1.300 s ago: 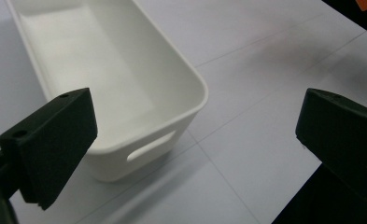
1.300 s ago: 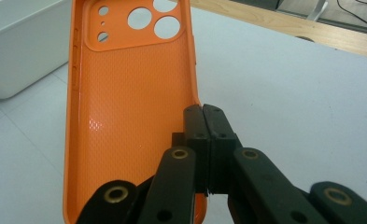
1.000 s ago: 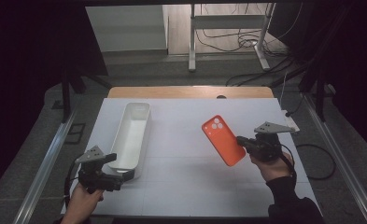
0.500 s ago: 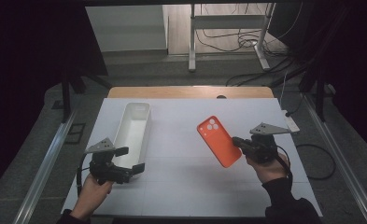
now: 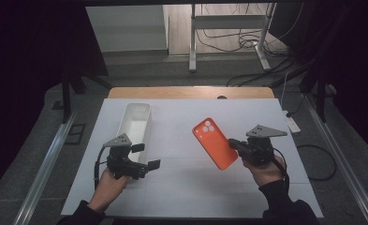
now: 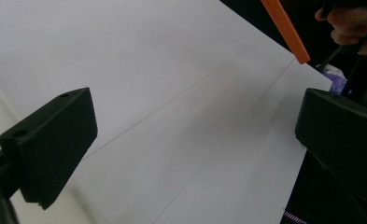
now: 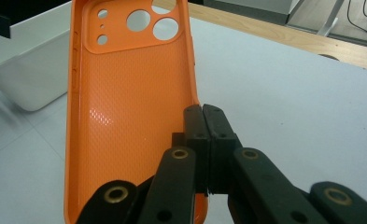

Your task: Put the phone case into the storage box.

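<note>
An orange phone case [image 5: 214, 142] hangs tilted above the white tabletop, right of centre. My right gripper [image 5: 234, 145] is shut on its near long edge. In the right gripper view the case's [image 7: 130, 107] hollow inside faces the camera, camera cutouts at the top, and the right gripper [image 7: 202, 122] has its jaws pressed together on the rim. My left gripper [image 5: 145, 156] is low at the front left, pointing right, open with nothing between its jaws. The left gripper [image 6: 195, 140] has bare table between its jaws, and the case's edge [image 6: 284, 28] appears far off.
A long white bin [image 5: 136, 123] stands on the left of the white table cover [image 5: 181, 187], just behind my left gripper; it also appears in the right gripper view as the bin [image 7: 27, 70]. A wooden table edge [image 5: 191, 92] runs along the back. Metal rails flank both sides.
My left gripper has moved right from the bin's near end out over open table, turning to point right. The right gripper and the case have stayed nearly in place.
</note>
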